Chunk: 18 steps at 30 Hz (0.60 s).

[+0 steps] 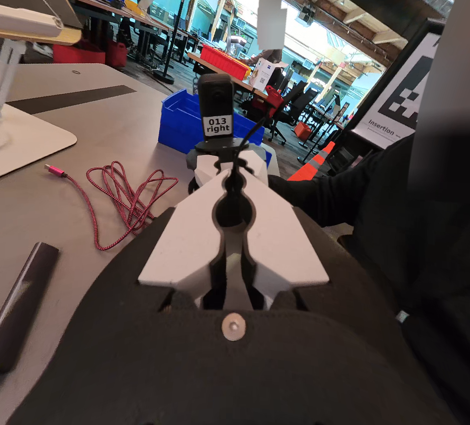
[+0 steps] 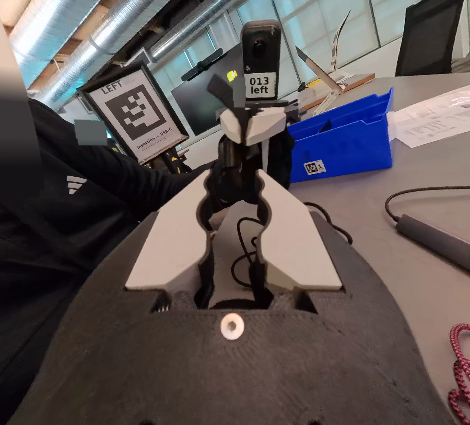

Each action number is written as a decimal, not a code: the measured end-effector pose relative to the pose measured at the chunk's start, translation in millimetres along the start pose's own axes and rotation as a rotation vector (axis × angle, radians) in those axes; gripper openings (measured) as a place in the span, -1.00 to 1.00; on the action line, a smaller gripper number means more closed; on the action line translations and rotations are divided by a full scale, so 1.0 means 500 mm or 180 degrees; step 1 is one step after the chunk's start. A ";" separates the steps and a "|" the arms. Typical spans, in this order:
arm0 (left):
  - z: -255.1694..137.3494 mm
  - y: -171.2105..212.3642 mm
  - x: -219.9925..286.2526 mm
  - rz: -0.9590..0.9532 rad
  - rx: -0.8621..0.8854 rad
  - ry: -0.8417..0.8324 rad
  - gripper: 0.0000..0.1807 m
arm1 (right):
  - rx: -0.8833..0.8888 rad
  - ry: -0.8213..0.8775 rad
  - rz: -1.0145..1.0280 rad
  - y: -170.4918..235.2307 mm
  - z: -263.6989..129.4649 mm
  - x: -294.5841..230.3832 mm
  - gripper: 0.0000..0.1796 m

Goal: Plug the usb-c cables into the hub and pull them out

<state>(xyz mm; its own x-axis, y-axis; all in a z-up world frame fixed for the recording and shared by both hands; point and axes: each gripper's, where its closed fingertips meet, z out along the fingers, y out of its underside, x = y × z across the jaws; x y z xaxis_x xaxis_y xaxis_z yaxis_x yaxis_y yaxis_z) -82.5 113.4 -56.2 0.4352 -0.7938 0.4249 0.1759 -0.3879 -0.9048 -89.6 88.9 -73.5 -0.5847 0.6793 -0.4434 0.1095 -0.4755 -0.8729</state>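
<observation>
Closed left gripper foremost (nothing clearly pinched). Then hub, pink usb-c cable loose on worktop, unplugged, presumably awaiting pickup; right gripper spread apart above black cable, likely readying a grab.

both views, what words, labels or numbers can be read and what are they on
I do not quote writing; these bear it.
White label on a black camera, left wrist view.
Second label on the other camera, right wrist view.
Framed sign, above and below its marker.
Sticker on the blue bin.
Papers: too small to read.
</observation>
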 end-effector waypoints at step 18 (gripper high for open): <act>-0.082 -0.047 -0.103 -0.0356 0.0387 -0.1101 -1.00 | -0.1170 0.1727 -0.2625 0.005 -0.011 0.013 -1.00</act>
<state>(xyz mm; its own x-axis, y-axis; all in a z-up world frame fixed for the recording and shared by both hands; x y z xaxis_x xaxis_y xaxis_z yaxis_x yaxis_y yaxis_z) -145.2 144.2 -55.3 0.6759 -0.5366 0.5052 0.3337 -0.3884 -0.8590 -88.8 95.3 -79.7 -0.1607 0.9177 0.3634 0.1317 0.3848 -0.9136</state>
